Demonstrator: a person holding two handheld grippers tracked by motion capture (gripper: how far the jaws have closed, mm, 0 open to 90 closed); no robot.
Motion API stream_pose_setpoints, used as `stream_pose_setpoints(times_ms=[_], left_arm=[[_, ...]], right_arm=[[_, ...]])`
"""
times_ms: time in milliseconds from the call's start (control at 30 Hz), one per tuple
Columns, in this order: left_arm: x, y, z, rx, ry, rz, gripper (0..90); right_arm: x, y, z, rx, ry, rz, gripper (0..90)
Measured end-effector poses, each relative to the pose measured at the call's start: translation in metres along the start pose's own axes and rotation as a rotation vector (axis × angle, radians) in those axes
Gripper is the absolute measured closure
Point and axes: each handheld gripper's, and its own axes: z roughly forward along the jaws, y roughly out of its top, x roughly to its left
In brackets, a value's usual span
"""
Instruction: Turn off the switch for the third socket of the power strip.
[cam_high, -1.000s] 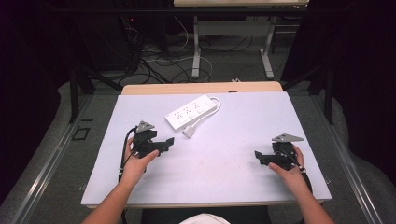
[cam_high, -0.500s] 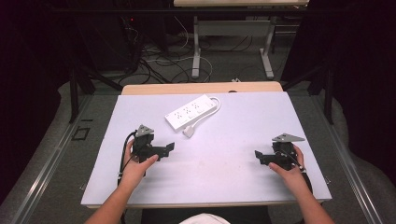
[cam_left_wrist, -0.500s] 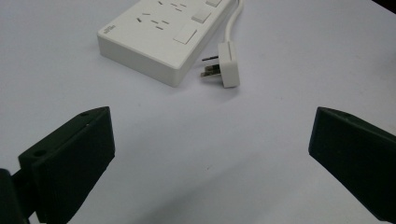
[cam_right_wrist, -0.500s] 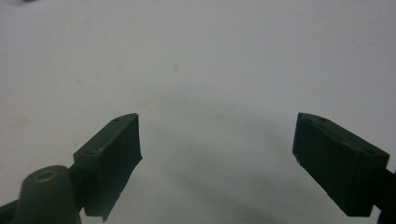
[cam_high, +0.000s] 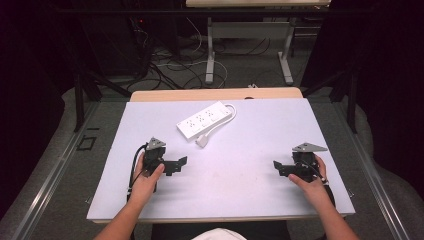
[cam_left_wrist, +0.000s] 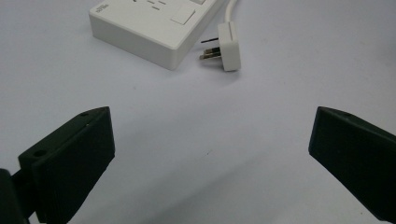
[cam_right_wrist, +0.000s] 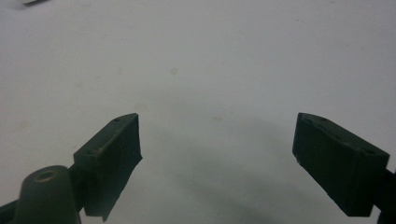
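Observation:
A white power strip (cam_high: 205, 120) lies at the back middle of the white table (cam_high: 240, 200), its cord looping round to a white plug (cam_high: 202, 142) lying loose beside it. In the left gripper view the strip (cam_left_wrist: 149, 23) and the plug (cam_left_wrist: 229, 46), prongs pointing at the strip, lie ahead of the jaws. My left gripper (cam_high: 179, 164) rests on the table's left side, open and holding nothing, well short of the plug. My right gripper (cam_high: 278, 168) rests at the right, open, with only bare table between its jaws (cam_right_wrist: 217, 135).
A strip of wooden tabletop (cam_high: 215, 94) shows behind the white surface. Beyond it on the floor are tangled cables (cam_high: 165, 70) and the white legs of another desk (cam_high: 210, 50). Dark drapes ring the area.
My left gripper has slid a little toward the table's near edge. The right gripper, power strip and plug have stayed put.

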Motion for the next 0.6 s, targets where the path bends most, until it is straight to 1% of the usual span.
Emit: stream_pose_setpoints(times_ms=[67,267,367,467,600], left_arm=[[-0.0001,-0.0007,0.0007,-0.004,0.0,-0.016,0.3],[0.0001,-0.002,0.0022,-0.007,0.005,-0.028,0.2],[0.0003,-0.0021,0.0028,-0.005,0.008,-0.028,0.2],[0.002,-0.002,0.0023,0.013,0.006,-0.019,0.2],[0.0024,-0.0021,0.0028,0.01,0.007,-0.024,0.3]], right_arm=[[0.0002,0.0001,0.0001,-0.001,0.0,-0.001,14.7],[-0.0001,0.0,-0.0001,-0.001,0.0,0.001,14.7],[0.0,0.0,-0.0002,-0.002,-0.001,0.005,14.7],[-0.0001,-0.0001,-0.0001,-0.001,0.0,0.01,14.7],[-0.0004,0.0,0.0,-0.002,-0.002,0.009,14.7]])
